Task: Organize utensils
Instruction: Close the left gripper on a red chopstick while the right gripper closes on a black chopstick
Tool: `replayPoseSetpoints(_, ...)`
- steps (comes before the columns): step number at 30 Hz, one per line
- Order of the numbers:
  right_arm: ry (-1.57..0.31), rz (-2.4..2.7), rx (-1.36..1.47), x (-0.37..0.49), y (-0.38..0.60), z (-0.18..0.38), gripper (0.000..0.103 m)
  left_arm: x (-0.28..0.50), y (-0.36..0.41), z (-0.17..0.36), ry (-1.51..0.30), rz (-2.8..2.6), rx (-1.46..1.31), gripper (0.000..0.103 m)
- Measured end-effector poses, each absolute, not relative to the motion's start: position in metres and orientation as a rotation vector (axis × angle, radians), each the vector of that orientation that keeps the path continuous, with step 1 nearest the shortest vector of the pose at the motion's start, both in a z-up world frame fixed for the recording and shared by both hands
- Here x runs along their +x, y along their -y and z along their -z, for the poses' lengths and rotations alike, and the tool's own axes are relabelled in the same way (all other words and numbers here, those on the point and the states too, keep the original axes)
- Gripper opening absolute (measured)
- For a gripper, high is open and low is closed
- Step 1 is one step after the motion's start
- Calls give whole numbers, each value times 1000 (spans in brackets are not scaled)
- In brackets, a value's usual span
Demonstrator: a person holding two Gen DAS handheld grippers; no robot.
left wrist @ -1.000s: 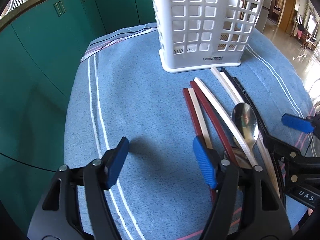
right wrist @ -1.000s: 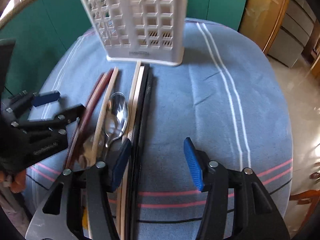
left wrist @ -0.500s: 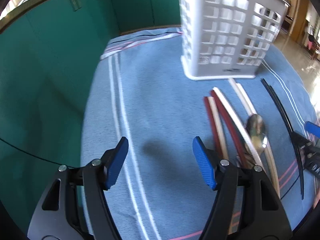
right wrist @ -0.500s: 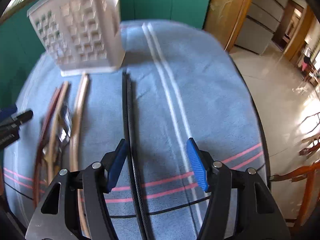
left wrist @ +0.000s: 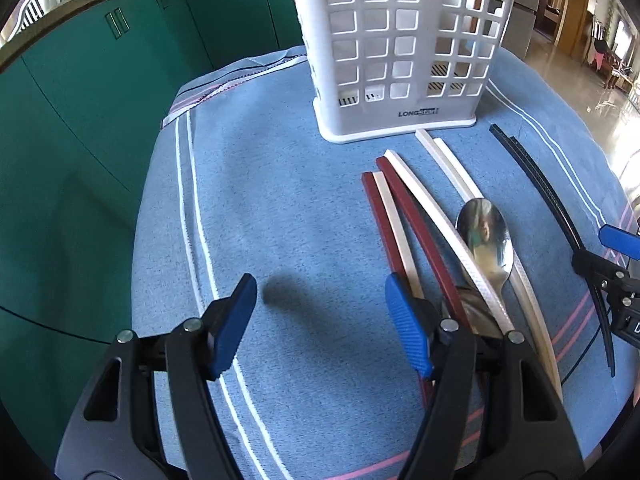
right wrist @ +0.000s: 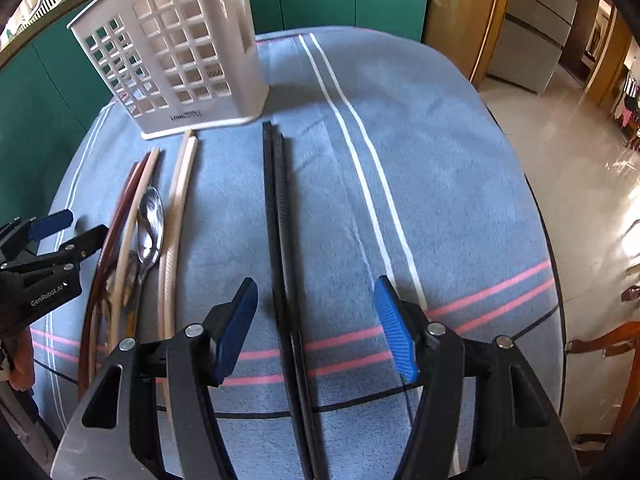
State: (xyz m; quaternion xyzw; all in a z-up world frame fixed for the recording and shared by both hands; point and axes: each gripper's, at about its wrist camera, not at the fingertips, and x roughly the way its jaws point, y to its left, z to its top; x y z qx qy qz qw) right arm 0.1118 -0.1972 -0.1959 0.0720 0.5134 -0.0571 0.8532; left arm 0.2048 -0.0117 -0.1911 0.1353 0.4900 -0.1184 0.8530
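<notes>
A white lattice utensil holder [left wrist: 404, 48] stands upright at the far side of the table; it also shows in the right wrist view [right wrist: 176, 68]. In front of it lie red chopsticks [left wrist: 416, 224], cream chopsticks [left wrist: 452, 168] and a steel spoon [left wrist: 486, 240]. A pair of black chopsticks [right wrist: 280, 240] lies apart to the right, running between my right gripper's open fingers. My right gripper [right wrist: 316, 320] is open and empty. My left gripper [left wrist: 320, 320] is open and empty, just left of the red chopsticks.
A blue cloth with white and pink stripes [right wrist: 400, 160] covers the rounded table. Green cabinets [left wrist: 80, 100] stand behind and to the left. The table edge drops to a tiled floor [right wrist: 580, 120] on the right.
The black chopsticks have been shifted right, away from the other utensils. My right gripper moved right with them and now straddles them. My left gripper swung left, then back toward the holder.
</notes>
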Motion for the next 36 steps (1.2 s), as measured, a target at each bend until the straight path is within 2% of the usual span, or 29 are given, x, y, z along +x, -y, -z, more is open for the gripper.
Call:
replayPoseSetpoints(18, -1070, 113, 147, 95, 191, 193, 65, 184, 23, 174, -984, 352, 241, 70)
replayPoseSetpoints(22, -1071, 113, 145, 95, 191, 193, 66, 178, 34, 183, -1010, 376, 289, 72)
replayPoseSetpoints(24, -1071, 117, 142, 93, 191, 193, 66, 180, 34, 190, -1038, 353, 303, 70)
replayPoseSetpoints(27, -1072, 118, 150, 91, 194, 193, 66, 188, 17, 188, -1071, 318, 227, 53)
replayPoseSetpoints(31, -1069, 120, 172, 89, 198, 191, 66, 195, -5, 185, -1101, 292, 142, 24)
replayPoseSetpoints(32, -1068, 121, 161, 90, 197, 191, 63, 195, -6, 184, -1104, 298, 137, 18)
replayPoseSetpoints(33, -1063, 126, 136, 89, 195, 190, 49, 196, -7, 184, -1104, 299, 132, 17)
replayPoseSetpoints(34, -1060, 106, 124, 89, 192, 189, 40, 196, -8, 183, -1107, 305, 130, 16)
replayPoseSetpoints(35, -1059, 88, 128, 89, 191, 188, 24, 197, -8, 184, -1110, 313, 125, 14)
replayPoseSetpoints(36, -1067, 64, 137, 88, 189, 188, 12, 200, -9, 184, -1115, 323, 118, 13)
